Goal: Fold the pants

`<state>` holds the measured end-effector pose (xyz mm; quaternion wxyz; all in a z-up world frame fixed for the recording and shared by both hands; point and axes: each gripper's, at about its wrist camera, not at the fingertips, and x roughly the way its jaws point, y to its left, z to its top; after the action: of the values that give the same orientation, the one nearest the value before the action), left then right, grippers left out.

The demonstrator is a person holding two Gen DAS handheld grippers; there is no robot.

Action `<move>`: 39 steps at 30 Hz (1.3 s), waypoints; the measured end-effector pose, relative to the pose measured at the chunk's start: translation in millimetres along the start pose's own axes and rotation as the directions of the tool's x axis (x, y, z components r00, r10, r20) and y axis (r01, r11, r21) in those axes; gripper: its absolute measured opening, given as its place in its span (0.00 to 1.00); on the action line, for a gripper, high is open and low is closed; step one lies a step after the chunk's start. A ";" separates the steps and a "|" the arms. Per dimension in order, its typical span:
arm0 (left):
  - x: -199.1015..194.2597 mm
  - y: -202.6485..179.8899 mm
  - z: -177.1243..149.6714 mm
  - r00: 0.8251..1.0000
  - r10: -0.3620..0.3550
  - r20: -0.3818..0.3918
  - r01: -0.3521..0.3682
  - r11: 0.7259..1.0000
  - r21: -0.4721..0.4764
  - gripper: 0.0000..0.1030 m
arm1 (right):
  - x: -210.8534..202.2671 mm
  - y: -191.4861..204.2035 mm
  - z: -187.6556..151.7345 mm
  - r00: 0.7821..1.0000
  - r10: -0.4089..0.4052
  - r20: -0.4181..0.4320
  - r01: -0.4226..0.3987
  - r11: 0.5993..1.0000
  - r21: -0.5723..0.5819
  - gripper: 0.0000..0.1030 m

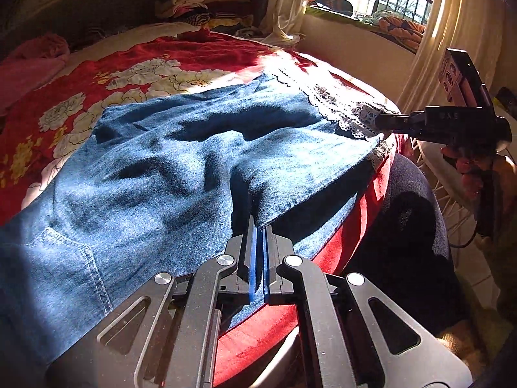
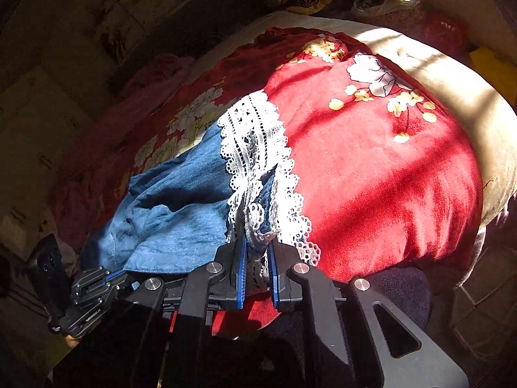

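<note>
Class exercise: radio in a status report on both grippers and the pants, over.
Left gripper shut on denim edge of pants. Right gripper shut on lace hem. Pants spread rumpled on red floral blanket. Nothing in the way.

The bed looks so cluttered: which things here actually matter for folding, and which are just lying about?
In the job:
- blue pants with lace hem
- left tongs, pinching denim
- right tongs, pinching lace
- red floral blanket, the work surface

Lying about:
- clothes pile
- pink cloth
- curtains

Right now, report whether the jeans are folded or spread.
Partly folded: jeans lie doubled and rumpled on the floral blanket, lace hems stacked.
</note>
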<state>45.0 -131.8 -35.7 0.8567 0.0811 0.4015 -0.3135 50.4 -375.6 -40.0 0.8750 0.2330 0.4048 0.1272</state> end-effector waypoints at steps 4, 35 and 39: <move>-9.7 -8.8 -5.0 1.000 -0.013 -0.008 0.014 0.999 0.044 0.00 | 1.4 -2.2 -4.6 0.999 -0.022 -0.036 0.021 1.000 -0.015 0.10; -38.3 24.6 -18.6 1.000 0.004 0.015 -0.003 0.996 -0.090 0.35 | 28.1 42.6 -7.9 0.990 -0.106 -0.094 0.079 0.963 -0.256 0.47; -52.9 56.4 8.1 0.997 0.062 0.052 -0.055 0.991 -0.123 0.43 | 21.6 34.8 36.7 0.997 -0.075 -0.035 0.065 0.971 -0.229 0.50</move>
<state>58.6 -65.4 2.5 0.8798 0.0315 0.3931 -0.2655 91.2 -348.0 -15.5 0.8909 0.1138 0.4145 0.1467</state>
